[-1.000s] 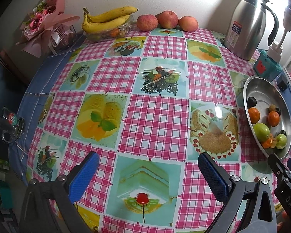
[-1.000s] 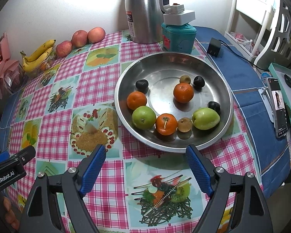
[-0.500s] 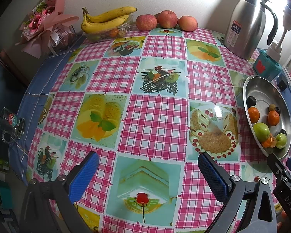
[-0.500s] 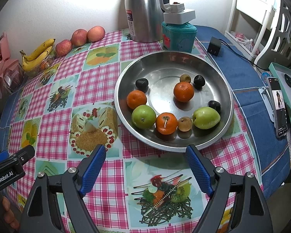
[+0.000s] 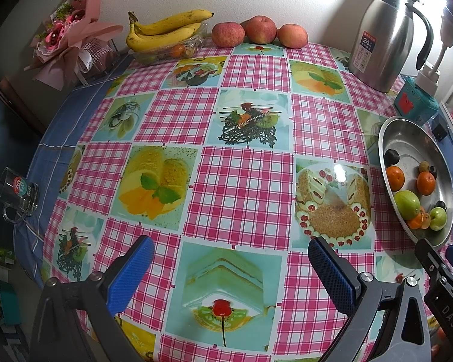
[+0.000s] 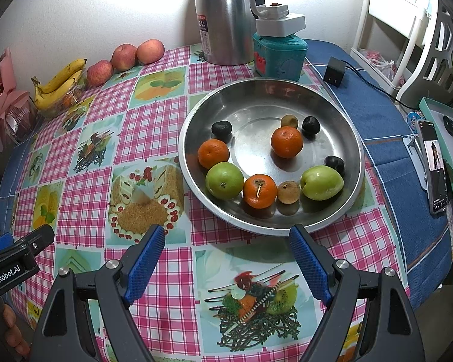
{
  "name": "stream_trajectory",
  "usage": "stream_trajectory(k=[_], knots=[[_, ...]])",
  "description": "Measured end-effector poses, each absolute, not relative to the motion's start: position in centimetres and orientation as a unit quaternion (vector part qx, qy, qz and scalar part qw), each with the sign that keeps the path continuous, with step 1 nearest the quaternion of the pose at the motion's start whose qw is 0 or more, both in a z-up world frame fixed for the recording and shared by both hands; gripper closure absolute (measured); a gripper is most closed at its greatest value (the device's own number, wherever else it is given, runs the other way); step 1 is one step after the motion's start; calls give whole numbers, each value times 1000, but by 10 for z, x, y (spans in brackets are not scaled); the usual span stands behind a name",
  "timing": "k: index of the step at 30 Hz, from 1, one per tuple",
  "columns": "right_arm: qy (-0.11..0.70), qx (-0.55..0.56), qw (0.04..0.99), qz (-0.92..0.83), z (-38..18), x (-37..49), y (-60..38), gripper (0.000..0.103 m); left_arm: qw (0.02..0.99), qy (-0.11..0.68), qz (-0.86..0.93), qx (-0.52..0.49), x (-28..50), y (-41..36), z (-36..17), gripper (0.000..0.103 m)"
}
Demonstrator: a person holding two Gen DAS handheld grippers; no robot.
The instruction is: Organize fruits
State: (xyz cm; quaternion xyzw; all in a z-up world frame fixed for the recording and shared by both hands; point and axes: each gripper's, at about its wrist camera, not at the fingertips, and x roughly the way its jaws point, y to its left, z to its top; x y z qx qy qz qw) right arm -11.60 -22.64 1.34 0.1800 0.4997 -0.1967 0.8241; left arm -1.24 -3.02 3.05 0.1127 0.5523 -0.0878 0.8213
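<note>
A steel tray (image 6: 256, 96) on the table's right side holds three oranges (image 6: 287, 142), two green apples (image 6: 225, 180), dark plums (image 6: 221, 128) and small brown fruits (image 6: 288, 192). It also shows in the left wrist view (image 5: 407, 132). My right gripper (image 6: 230, 264) is open and empty, just in front of the tray's near rim. My left gripper (image 5: 231, 274) is open and empty above the tablecloth, well left of the tray. Three red apples (image 5: 258, 31) and bananas (image 5: 166, 30) in a clear box sit at the far edge.
A steel thermos jug (image 6: 223, 15) and a teal box (image 6: 279, 55) stand behind the tray. A flower bouquet (image 5: 66, 39) lies far left, a glass mug (image 5: 18, 193) at the left edge. A phone (image 6: 435, 166) and a charger (image 6: 335, 72) lie right.
Both grippers have barely shifted; the views are almost the same. Nothing was picked up or let go.
</note>
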Motion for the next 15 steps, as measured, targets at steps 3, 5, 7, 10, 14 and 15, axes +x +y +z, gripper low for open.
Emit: stream_trajectory(k=[3,5,7,10,14,15], knots=[[499,180,824,-197,13,-116,-226,18,822,552,-86,112,-13,-30,30,0],[499,180,824,-197,13,-116,-226,18,821,553,-85,111,-13,-29,30,0],[500,180,824,-197,13,-116,-226,18,822,551,-87,111,-13,-28,30,0],[500,180,824,-196,12,-116,-226,18,832,535,-88,119,-16,-30,36,0],[500,179,825,-194,12,-116,-225,18,829,539,-92,119,-15,-30,35,0],[500,179,824,-194,12,-116,-226,18,828,541,-94,117,-15,-30,35,0]])
